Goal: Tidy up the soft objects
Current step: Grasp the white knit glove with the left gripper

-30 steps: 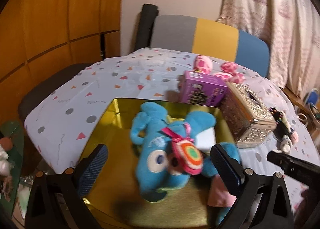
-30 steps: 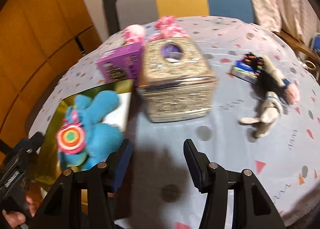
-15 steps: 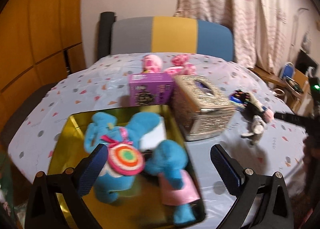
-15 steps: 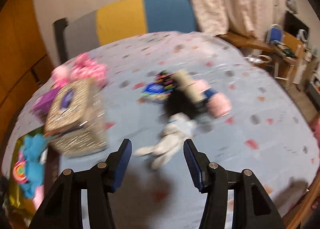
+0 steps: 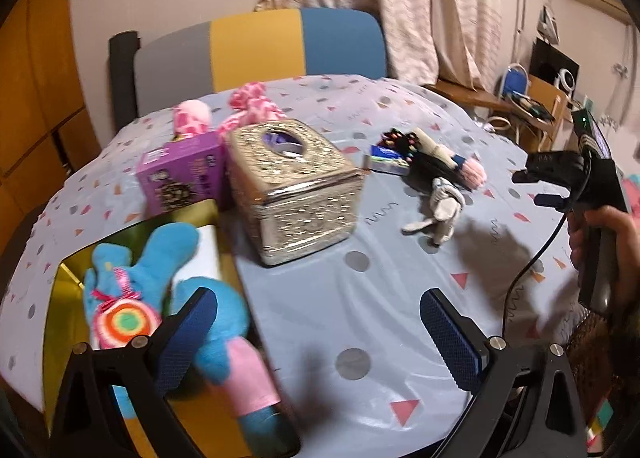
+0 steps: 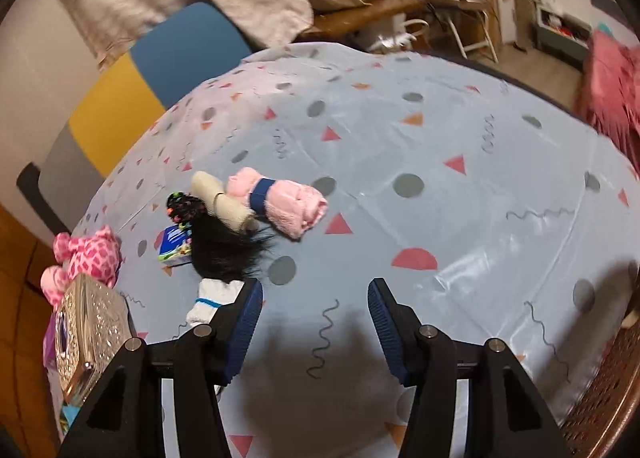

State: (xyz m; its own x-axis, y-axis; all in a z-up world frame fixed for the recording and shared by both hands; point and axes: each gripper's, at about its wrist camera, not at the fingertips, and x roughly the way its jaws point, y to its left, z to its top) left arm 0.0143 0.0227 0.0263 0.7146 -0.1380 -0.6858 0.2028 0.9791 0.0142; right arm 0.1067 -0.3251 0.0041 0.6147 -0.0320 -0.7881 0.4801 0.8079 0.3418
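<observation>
A blue plush toy with a striped round disc lies in a gold tray at the left. A pink spotted plush sits behind the boxes; it also shows in the right wrist view. A pile of soft things lies mid-table: a pink rolled towel, a cream roll, black hair and a white sock; the pile shows in the left wrist view. My left gripper is open and empty. My right gripper is open and empty, just right of the sock.
A silver tissue box and a purple box stand beside the tray. A small blue packet lies by the hair. A multicoloured chair stands behind the table. A woven basket rim shows at the right edge.
Both grippers have swung to the right. The left view now takes in the tissue box and the pile. The right gripper has come closer to the sock and towel pile.
</observation>
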